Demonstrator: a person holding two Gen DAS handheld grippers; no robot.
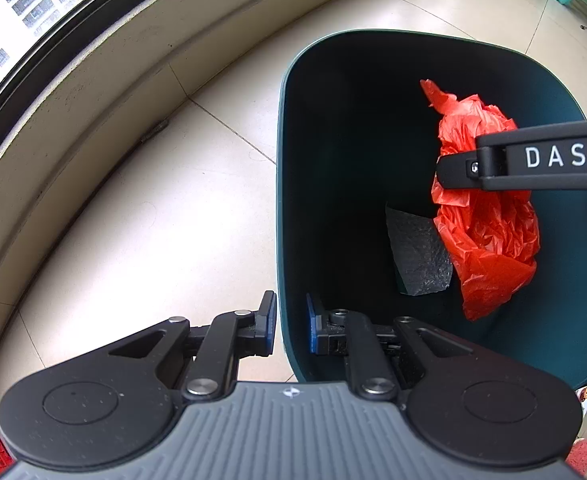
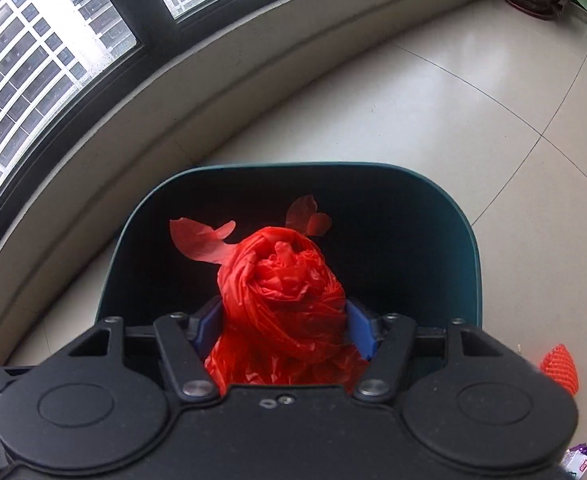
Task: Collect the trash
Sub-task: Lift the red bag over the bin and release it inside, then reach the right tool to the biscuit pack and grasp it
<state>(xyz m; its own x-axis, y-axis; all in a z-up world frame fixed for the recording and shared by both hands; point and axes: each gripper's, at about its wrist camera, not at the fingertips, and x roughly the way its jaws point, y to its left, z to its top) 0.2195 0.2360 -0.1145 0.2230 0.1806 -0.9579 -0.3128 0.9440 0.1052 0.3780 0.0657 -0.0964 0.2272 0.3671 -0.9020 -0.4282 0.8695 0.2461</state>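
Holding crumpled red plastic bag (image 2: 281,304) between blue pads, right claw (image 2: 283,330) clamped on bag, positioned directly above mouth of dark teal plastic bin (image 2: 463,224) on tiled floor. Bag hangs inside bin rim, toward right wall, long axis pointing downward. Left claw (image 1: 289,326) straddles near rim wall, pads close on either side; contact unclear. Grey wrapper scrap (image 1: 417,252) lies at bin bottom. Judgement: release drops bag straight in.

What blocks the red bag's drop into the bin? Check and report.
Nothing visible does. The right gripper holds the red plastic bag over the open, lidless teal bin. Only a dark scrap lies inside. The left gripper clamps the bin's near rim, beside the drop path.
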